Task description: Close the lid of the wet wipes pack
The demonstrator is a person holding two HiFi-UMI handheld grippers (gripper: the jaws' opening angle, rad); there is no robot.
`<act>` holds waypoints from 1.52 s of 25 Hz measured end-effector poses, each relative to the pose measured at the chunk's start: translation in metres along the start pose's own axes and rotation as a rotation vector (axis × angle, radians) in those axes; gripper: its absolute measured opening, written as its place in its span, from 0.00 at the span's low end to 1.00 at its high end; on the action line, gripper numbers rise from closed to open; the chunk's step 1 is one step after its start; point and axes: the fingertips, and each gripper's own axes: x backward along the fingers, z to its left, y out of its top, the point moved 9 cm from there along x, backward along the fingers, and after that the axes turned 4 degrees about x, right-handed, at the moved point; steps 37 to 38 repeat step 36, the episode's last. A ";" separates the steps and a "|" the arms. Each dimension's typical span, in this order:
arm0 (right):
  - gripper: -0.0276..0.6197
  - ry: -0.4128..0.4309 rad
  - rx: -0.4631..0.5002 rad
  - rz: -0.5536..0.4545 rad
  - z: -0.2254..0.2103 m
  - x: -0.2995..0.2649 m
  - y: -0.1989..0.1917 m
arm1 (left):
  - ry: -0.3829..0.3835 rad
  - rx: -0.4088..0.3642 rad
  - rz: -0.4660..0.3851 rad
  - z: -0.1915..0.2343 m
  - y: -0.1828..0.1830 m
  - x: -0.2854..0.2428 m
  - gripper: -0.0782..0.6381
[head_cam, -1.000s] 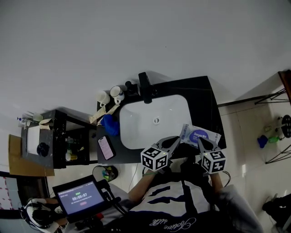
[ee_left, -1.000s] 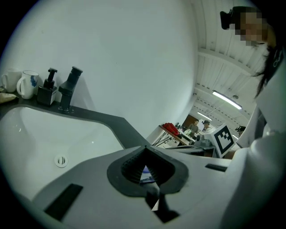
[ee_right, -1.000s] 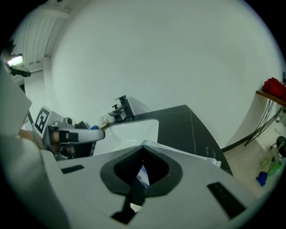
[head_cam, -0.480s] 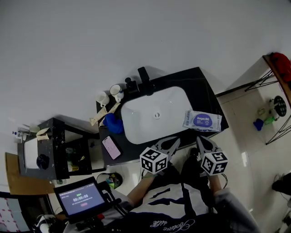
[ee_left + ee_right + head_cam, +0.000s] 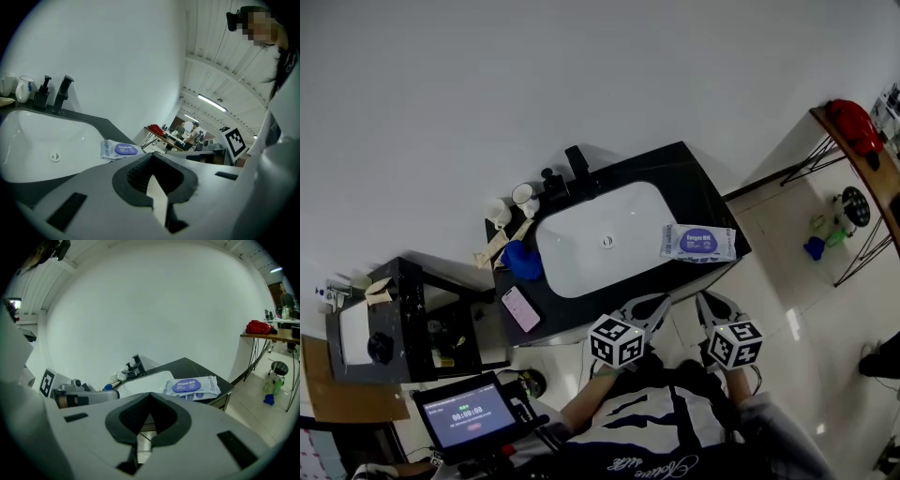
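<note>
pack: wet wipes pack (image 5: 698,243) lies flat at the right end of the counter (image 5: 694,187), near the front right corner; purple lid faces up and lies flat on the pack.
pack edges: left end touches the right rim of the sink basin (image 5: 600,239); right end is close to the counter's right edge.
open room: dark counter runs behind the pack to the back right corner; floor (image 5: 787,281) opens off the front and right edges.
left gripper (image 5: 661,300): jaws pressed together, nothing in them; off the front edge over the floor, pack ahead and to its right, apart.
right gripper (image 5: 703,298): jaws together, empty; off the front edge, nearer the pack, not touching.
far clutter: faucet (image 5: 578,161) and cups (image 5: 523,194) at the back edge, blue cloth (image 5: 523,260) and phone (image 5: 520,308) at the left end, well apart from the pack.
</note>
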 end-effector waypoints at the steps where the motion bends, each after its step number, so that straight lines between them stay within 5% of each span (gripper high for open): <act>1: 0.04 0.004 -0.008 -0.004 0.000 0.003 0.000 | 0.005 0.002 -0.009 -0.003 0.000 0.001 0.11; 10: 0.04 0.068 0.008 -0.026 -0.008 0.033 0.004 | 0.065 0.035 -0.100 -0.041 -0.008 0.003 0.11; 25: 0.04 0.163 0.009 -0.006 -0.031 0.101 -0.026 | 0.128 0.037 -0.113 -0.121 -0.056 -0.010 0.11; 38: 0.04 0.219 0.028 -0.004 -0.035 0.127 -0.046 | 0.168 0.029 -0.144 -0.149 -0.084 -0.006 0.11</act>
